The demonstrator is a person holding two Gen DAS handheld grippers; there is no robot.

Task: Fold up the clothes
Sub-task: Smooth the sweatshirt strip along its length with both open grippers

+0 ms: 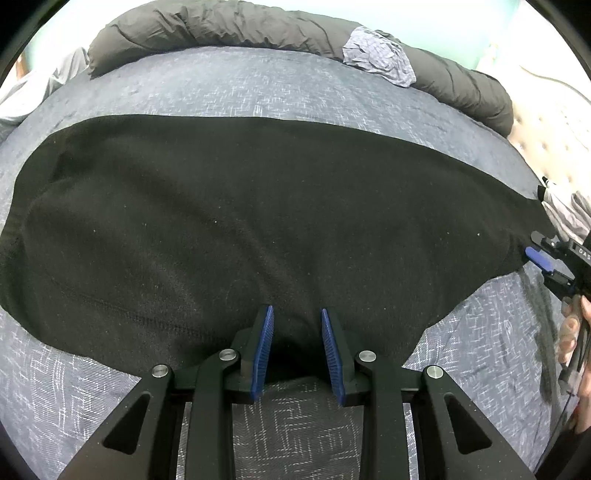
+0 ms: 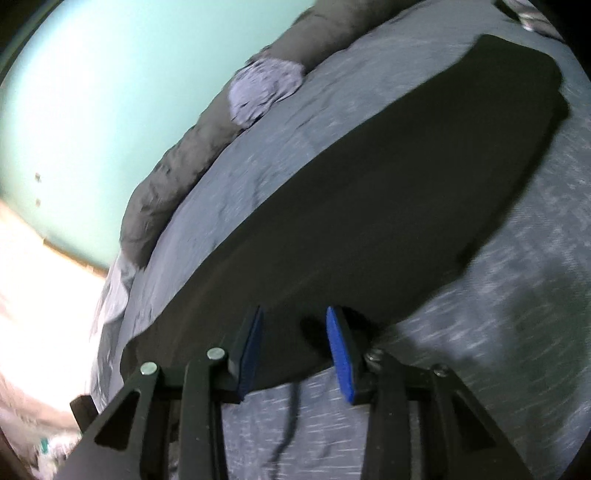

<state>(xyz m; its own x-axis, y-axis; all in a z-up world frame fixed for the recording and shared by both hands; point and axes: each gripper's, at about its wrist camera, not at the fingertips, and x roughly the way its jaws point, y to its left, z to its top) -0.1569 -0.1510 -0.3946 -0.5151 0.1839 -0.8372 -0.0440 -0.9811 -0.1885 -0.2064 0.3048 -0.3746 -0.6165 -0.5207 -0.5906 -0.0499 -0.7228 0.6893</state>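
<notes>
A black garment (image 1: 258, 206) lies spread flat across the bed, folded into a long band. My left gripper (image 1: 297, 314) is open, its blue pads on either side of the garment's near edge. The garment also shows in the right wrist view (image 2: 369, 206). My right gripper (image 2: 295, 314) is open over the garment's end corner, its blue pads apart. It shows at the right edge of the left wrist view (image 1: 543, 260), at the garment's right end. A thin dark drawstring (image 2: 291, 417) hangs out below the edge.
The bed has a grey-blue patterned cover (image 1: 258, 85). A rolled dark grey duvet (image 1: 207, 26) lies along the far side, with a crumpled lilac cloth (image 1: 380, 55) on it. A tufted headboard (image 1: 554, 147) is on the right. The wall (image 2: 92, 92) is pale green.
</notes>
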